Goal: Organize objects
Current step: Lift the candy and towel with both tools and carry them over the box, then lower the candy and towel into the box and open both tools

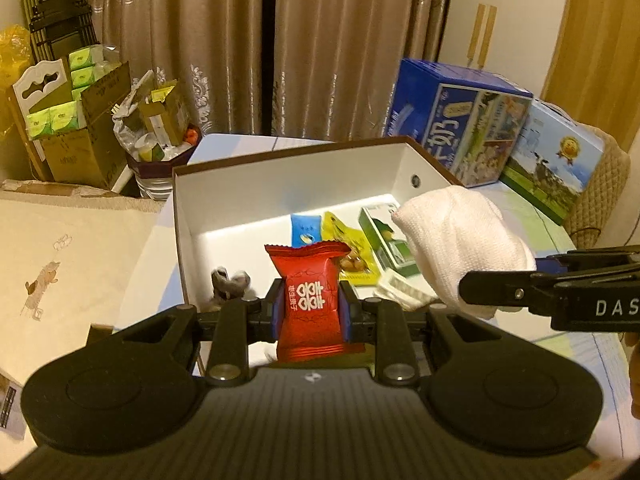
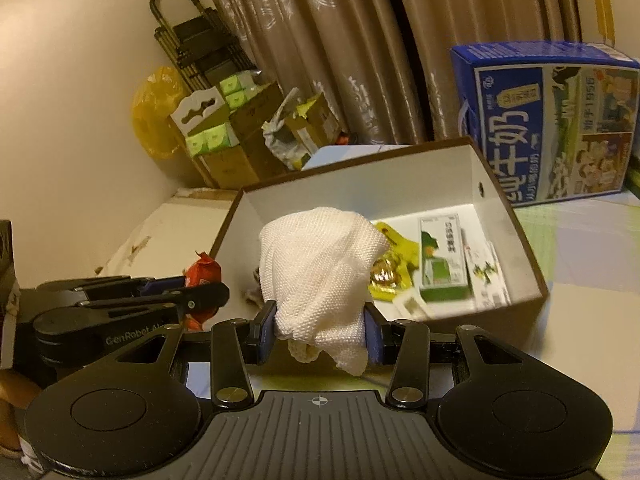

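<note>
The red candy packet (image 1: 313, 300), upright, is pinched by the left gripper (image 1: 313, 309) at the lower centre of the frame, just before the near wall of the open box (image 1: 280, 184). The white cloth (image 2: 320, 264) is pinched by the right gripper (image 2: 320, 330), equally near the box.

Box opening: the open box (image 1: 224, 184) has no lid; its mouth at frame centre is unobstructed from above.
Box floor, left half: bare white, except a small grey object (image 1: 229, 283) near the front wall.
Box floor, right half: occupied by the blue sachet (image 1: 306, 229), yellow packet (image 1: 347, 240) and green carton (image 1: 386, 236).
Front approach: the left hand-held gripper (image 1: 312, 302) with red packet (image 1: 310, 276), and the right hand-held gripper (image 2: 320, 326) with white cloth (image 2: 320, 252), stand close side by side.
Rear right: the blue milk carton box (image 1: 460, 112) stands just behind the box wall on the worktop (image 1: 520, 216).
Upper left: cardboard boxes (image 1: 80, 136) crowd the corner.
</note>
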`<state>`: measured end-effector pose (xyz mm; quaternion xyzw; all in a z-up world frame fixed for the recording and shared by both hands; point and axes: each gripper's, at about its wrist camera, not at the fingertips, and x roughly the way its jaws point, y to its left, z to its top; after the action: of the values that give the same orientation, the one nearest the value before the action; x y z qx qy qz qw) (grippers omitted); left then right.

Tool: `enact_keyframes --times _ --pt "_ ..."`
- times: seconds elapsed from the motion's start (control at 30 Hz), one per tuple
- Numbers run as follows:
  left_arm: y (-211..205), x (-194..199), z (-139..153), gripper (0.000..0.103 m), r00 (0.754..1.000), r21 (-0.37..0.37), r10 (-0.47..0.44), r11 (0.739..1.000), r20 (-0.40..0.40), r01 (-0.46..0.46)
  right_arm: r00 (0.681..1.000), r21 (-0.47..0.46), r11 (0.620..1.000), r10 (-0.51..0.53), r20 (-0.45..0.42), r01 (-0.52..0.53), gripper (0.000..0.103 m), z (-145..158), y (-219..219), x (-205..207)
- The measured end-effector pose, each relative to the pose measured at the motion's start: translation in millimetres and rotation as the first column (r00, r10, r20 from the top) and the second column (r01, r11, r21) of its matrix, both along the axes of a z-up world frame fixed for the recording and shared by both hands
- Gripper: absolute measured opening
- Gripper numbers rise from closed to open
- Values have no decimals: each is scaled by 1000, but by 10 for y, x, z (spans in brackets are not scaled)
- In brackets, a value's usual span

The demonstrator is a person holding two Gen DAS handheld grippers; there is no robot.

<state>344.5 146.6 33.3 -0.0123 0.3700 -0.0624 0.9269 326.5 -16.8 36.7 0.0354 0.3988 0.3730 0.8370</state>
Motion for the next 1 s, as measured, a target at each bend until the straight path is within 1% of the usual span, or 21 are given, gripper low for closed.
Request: enact_keyframes --times 0.1,0.2,0.3,0.47,0.63,0.73,0.83,1.0 --pt "38 189 -26 22 1000 19 6 1000 -4 -6 1000 16 1000 -1 -21 2 41 -23 111 170" --pt "104 385 -66 22 1000 21 18 1000 -15 -18 999 17 1000 -1 -33 1 41 -64 247 335" --pt "157 570 -132 22 999 51 23 998 -22 -22 999 14 1000 -4 -51 5 41 -131 392 509" --pt "246 859 -255 22 998 78 28 997 -50 -24 995 14 1000 -15 -97 16 41 -267 586 784" --pt "318 1122 -389 22 996 80 33 996 -82 -26 990 1 1000 -28 -141 29 41 -423 744 1009" --pt "334 1246 -474 22 995 93 33 995 -98 -24 986 -4 999 -39 -160 38 41 -493 802 1093" --pt "352 1355 -541 22 993 87 30 996 -113 -20 984 -10 999 -47 -172 46 41 -537 846 1179" --pt "358 1494 -591 23 993 91 20 996 -120 -8 980 -17 999 -51 -192 49 41 -601 926 1283"
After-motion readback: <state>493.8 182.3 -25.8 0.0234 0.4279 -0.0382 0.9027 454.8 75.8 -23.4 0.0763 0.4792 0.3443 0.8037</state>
